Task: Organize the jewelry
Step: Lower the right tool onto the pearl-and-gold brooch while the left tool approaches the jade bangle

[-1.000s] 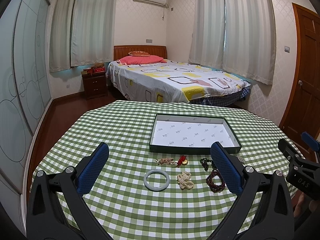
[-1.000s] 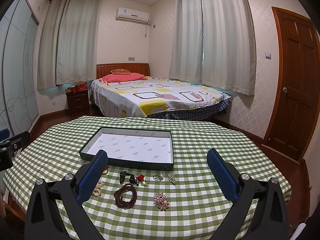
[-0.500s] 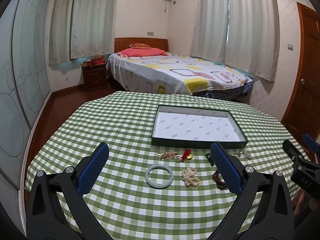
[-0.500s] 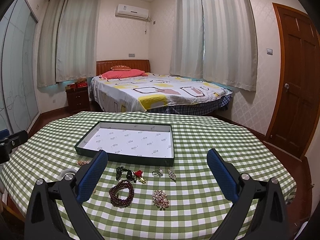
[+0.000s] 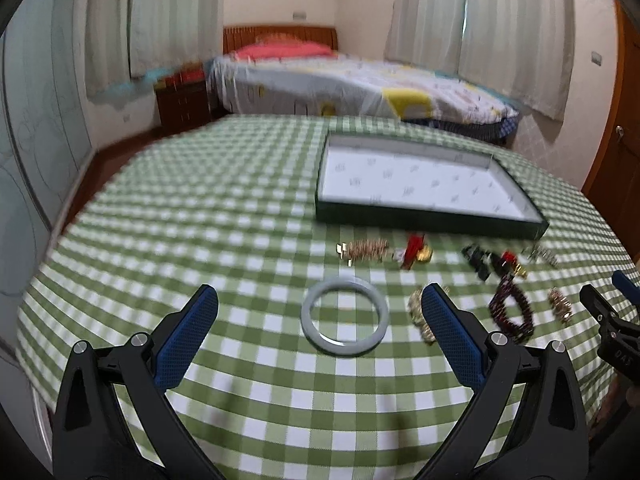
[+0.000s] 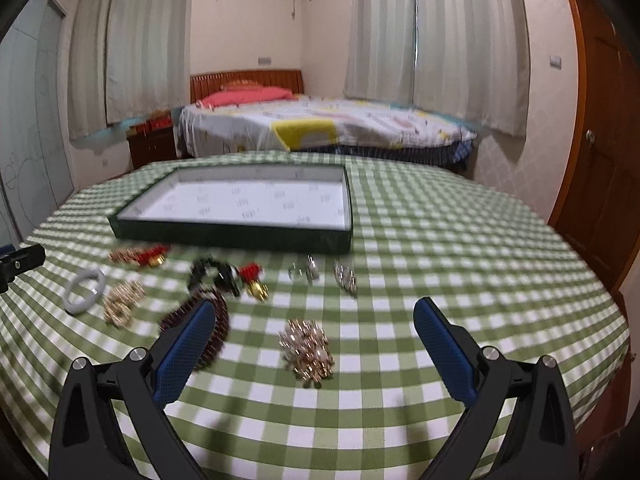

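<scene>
A dark green tray (image 5: 424,222) with a white lining sits empty on the green checked table; it also shows in the right wrist view (image 6: 224,234). Jewelry lies in front of it. A pale jade bangle (image 5: 345,315) lies between the fingers of my open left gripper (image 5: 320,312). A pearl cluster (image 5: 416,312), a dark red bead bracelet (image 5: 512,312) and a red and gold charm (image 5: 416,250) lie to its right. My open right gripper (image 6: 314,328) is low over a gold brooch (image 6: 307,347). The bead bracelet (image 6: 192,330) is partly behind its left finger.
The round table drops off close on all sides, its cloth edge (image 6: 600,320) near the right. Silver rings (image 6: 304,272) and a small clip (image 6: 346,278) lie near the tray. A bed (image 6: 320,128), a wooden door (image 6: 600,128) and a nightstand (image 5: 182,98) stand beyond.
Both grippers have moved forward and down toward the jewelry. The bangle now lies between my left fingers and the brooch between my right fingers. Both stay open.
</scene>
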`<state>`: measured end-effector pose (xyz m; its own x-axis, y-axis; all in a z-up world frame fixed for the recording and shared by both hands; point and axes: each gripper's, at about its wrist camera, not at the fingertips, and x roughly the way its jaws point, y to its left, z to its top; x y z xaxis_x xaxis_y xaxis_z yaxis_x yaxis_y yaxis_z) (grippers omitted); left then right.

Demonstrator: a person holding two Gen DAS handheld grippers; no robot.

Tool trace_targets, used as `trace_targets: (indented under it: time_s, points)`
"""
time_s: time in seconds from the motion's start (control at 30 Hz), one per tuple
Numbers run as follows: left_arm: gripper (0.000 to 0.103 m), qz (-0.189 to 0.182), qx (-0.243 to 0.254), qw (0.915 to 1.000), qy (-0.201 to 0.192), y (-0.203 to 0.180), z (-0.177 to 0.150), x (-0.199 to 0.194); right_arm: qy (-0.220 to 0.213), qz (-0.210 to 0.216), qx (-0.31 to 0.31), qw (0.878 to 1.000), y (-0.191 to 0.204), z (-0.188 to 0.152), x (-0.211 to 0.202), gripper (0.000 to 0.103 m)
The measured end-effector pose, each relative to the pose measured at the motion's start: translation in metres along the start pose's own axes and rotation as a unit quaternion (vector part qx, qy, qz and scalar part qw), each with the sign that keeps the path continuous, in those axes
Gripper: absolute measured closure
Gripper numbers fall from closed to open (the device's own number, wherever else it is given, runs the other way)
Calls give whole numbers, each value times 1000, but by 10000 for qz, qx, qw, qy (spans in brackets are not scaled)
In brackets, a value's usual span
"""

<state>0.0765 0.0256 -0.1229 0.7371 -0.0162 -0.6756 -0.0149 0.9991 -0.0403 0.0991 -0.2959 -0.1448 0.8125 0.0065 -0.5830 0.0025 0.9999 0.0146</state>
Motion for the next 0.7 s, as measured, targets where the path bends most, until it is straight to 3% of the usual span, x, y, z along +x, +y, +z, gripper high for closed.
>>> trace_targets:
  time_s: [0.17,0.33,0.5,0.7]
  points:
    - [4,-59,-113,9988,481,2,-5,33,293,32,107,9995,-7,-12,22,6]
    - [4,-58,-42,9975,705,-3,-6,55,517,54,90,9986,-7,-17,36,6]
    - [4,13,61,9967,808,-9,-8,70,628,57,79,9980,-8,-18,42,6]
    - [4,136,164,9976,658,-10,-7,74,747,53,132,9971,-11,-18,48,6]
